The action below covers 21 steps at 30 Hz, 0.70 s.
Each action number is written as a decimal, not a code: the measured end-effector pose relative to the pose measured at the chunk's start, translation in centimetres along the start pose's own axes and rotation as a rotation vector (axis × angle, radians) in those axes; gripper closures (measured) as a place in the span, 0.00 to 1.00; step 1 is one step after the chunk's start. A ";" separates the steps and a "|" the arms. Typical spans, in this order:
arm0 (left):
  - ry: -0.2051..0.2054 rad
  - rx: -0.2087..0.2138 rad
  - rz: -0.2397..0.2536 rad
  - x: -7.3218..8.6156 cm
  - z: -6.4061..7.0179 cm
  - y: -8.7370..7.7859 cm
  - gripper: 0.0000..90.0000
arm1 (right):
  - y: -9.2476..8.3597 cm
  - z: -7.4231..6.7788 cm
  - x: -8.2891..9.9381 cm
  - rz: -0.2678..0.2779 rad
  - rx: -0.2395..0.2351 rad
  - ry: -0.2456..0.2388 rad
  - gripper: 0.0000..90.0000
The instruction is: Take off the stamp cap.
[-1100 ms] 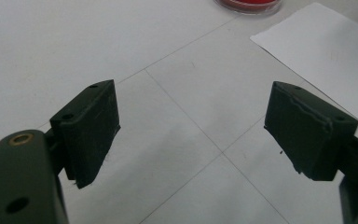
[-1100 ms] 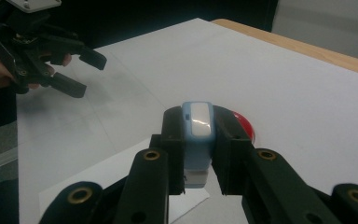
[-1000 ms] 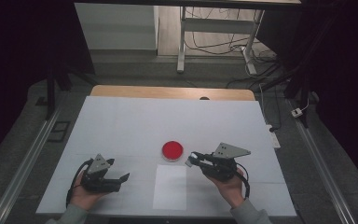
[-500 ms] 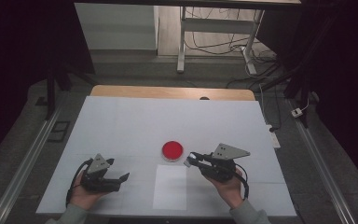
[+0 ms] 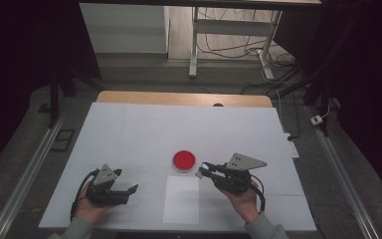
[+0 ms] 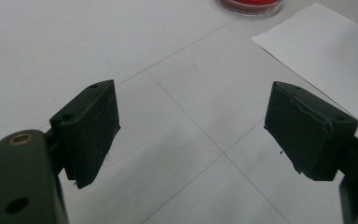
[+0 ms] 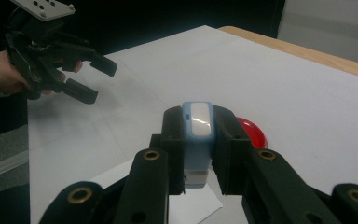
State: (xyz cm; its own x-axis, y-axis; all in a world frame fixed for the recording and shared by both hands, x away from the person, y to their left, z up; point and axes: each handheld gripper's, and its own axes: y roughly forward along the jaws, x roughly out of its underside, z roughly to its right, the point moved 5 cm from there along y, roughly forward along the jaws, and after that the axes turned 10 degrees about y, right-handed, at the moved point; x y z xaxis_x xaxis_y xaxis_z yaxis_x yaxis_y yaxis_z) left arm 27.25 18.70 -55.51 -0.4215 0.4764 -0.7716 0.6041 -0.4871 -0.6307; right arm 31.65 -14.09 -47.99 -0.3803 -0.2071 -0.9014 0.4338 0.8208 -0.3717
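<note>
We see the white table [image 5: 144, 129] spread across the middle of the high view, with a white paper sheet [image 5: 181, 199] at its lower centre. The left gripper [image 5: 129, 191] sits lower left, its jaws wide apart with nothing between them. The right gripper [image 5: 201, 172], lower right, is clamped on a small blue-and-white block [image 7: 199, 135]. The red dish [image 5: 184, 160] lies just above the sheet, close beside that block.
</note>
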 end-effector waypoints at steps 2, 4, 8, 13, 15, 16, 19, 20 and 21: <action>-0.001 0.000 0.004 -0.1 0.0 0.0 0.20 | 0.0 0.0 0.0 0.001 0.000 0.001 0.83; 0.000 0.008 0.010 -0.4 0.1 0.1 0.20 | 0.0 0.0 0.0 0.005 -0.002 0.007 0.83; 0.010 0.018 0.013 -0.8 0.5 0.3 0.20 | 0.2 0.0 0.2 0.000 -0.005 0.017 0.83; 0.008 0.027 0.021 -1.2 0.7 0.4 0.20 | 0.1 0.1 0.0 0.011 -0.007 0.019 0.83; 0.008 0.028 0.027 -1.3 0.8 0.3 0.20 | 0.1 0.1 -0.2 0.021 -0.013 0.033 0.83; 0.011 0.030 0.031 -1.4 0.9 0.2 0.20 | 0.1 0.1 -0.3 0.027 -0.019 0.045 0.83; 0.015 0.036 0.029 -1.4 1.0 0.3 0.20 | 0.4 0.2 -0.4 0.029 -0.024 0.058 0.83; 0.015 0.036 0.027 -1.4 1.0 0.4 0.20 | 0.5 0.2 -0.3 0.027 -0.026 0.061 0.83; 0.018 0.037 0.025 -1.5 1.0 0.5 0.20 | 0.5 0.1 -0.3 0.023 -0.026 0.062 0.83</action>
State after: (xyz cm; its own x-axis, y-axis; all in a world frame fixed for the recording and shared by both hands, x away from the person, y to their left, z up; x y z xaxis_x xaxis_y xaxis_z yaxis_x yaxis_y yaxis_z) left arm 27.43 17.02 -54.76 -0.3943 0.4765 -0.7858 0.5884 -0.5259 -0.6142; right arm 32.10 -13.68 -47.97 -0.4202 -0.1552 -0.8941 0.4218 0.8390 -0.3439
